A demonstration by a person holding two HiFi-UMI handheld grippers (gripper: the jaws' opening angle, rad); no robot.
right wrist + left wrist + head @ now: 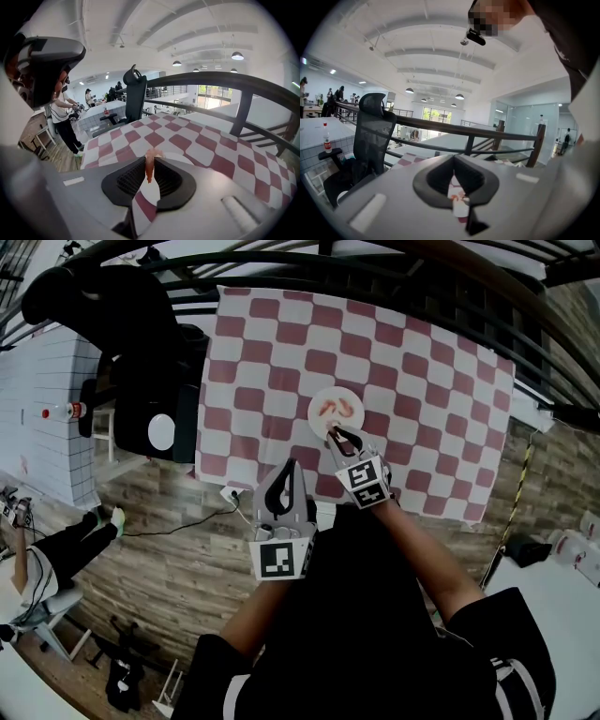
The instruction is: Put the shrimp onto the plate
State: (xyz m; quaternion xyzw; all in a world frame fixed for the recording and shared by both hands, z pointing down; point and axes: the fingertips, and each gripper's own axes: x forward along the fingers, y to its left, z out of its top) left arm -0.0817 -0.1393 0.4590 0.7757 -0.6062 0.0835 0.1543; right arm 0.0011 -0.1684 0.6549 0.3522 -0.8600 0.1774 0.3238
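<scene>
A small white plate (336,396) lies on the red-and-white checked tablecloth (422,399), with two pink shrimp (328,408) on it. At the plate's near rim my right gripper (335,433) is shut on another shrimp (149,168), which hangs upright between the pads over the plate (149,190). My left gripper (288,467) hovers at the table's near edge, left of the right one. Its jaws are shut with nothing in them, and through their slit the left gripper view shows only a strip of cloth and plate (458,199).
A black office chair (141,362) stands at the table's left end. A dark railing (375,268) runs along the far side. A bottle (64,412) stands on a white table at far left, and a person (47,563) sits on the wooden floor level below.
</scene>
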